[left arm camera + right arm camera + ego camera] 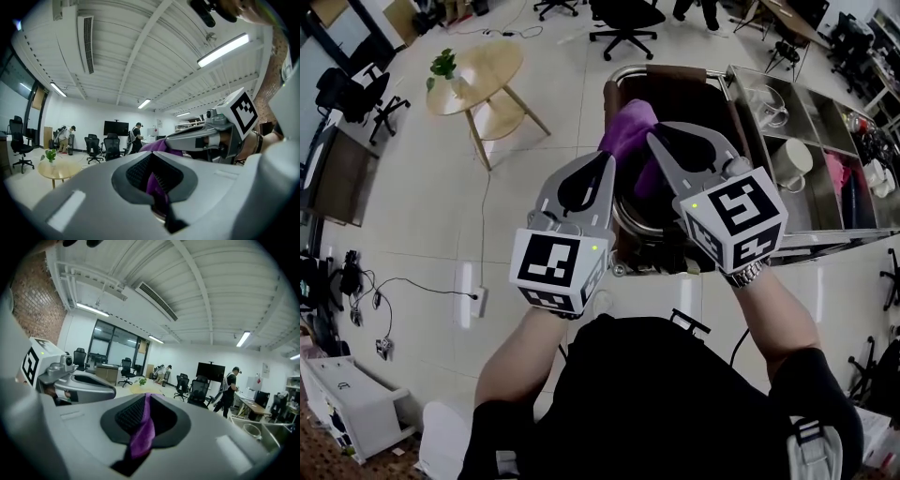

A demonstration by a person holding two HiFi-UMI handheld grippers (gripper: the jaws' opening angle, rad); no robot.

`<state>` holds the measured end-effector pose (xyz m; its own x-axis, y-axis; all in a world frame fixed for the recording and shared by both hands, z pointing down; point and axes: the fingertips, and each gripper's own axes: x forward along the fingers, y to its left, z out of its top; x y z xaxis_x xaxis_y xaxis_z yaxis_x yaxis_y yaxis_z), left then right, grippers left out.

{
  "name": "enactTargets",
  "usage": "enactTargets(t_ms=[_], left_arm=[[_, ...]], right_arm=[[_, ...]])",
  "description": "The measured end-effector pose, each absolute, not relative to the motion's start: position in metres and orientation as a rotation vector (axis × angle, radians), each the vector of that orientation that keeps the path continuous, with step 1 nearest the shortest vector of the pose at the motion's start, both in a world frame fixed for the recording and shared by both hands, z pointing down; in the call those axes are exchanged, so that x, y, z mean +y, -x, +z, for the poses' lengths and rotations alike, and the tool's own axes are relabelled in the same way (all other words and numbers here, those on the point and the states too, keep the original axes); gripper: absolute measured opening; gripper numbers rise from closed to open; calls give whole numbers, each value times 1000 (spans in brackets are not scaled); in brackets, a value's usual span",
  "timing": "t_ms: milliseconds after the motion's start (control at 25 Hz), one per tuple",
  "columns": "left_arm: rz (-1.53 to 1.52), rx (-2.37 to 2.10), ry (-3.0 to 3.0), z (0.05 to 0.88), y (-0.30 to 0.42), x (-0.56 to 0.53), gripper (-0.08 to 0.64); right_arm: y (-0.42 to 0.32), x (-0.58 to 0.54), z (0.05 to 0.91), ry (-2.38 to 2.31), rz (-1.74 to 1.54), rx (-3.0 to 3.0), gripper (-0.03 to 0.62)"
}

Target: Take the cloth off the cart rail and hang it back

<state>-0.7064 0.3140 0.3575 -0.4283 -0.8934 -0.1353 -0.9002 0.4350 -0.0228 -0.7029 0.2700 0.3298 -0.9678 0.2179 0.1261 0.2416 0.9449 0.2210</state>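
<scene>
A purple cloth (630, 131) hangs bunched between my two grippers above the near end of the steel cart (811, 230). My left gripper (605, 161) is shut on one edge of it, and a purple strip (154, 183) shows pinched between its pads. My right gripper (658, 141) is shut on another edge, with a strip of cloth (143, 432) running down between its jaws. The grippers stand close, side by side, tips pointing away from me. The cart's rail (667, 70) curves round behind the cloth. In the left gripper view the right gripper (192, 138) sits just to the right.
The cart holds a glass jug (769, 103) and a white cup (794, 159) in steel trays. A round wooden table (473, 75) with a plant stands to the left. Office chairs (623, 19) lie beyond. A power strip (478, 300) and cable lie on the floor. People (136, 136) stand far off.
</scene>
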Motion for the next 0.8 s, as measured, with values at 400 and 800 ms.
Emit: enactTargets(t_ms=[400,800], left_arm=[[37,2521,1534,315,571,327,3],[30,2517,1499,294,481,339,3]], right_arm=[[556,281,268,377,-401,-3127,32],[457,298,239,414,-410,-3184,31]])
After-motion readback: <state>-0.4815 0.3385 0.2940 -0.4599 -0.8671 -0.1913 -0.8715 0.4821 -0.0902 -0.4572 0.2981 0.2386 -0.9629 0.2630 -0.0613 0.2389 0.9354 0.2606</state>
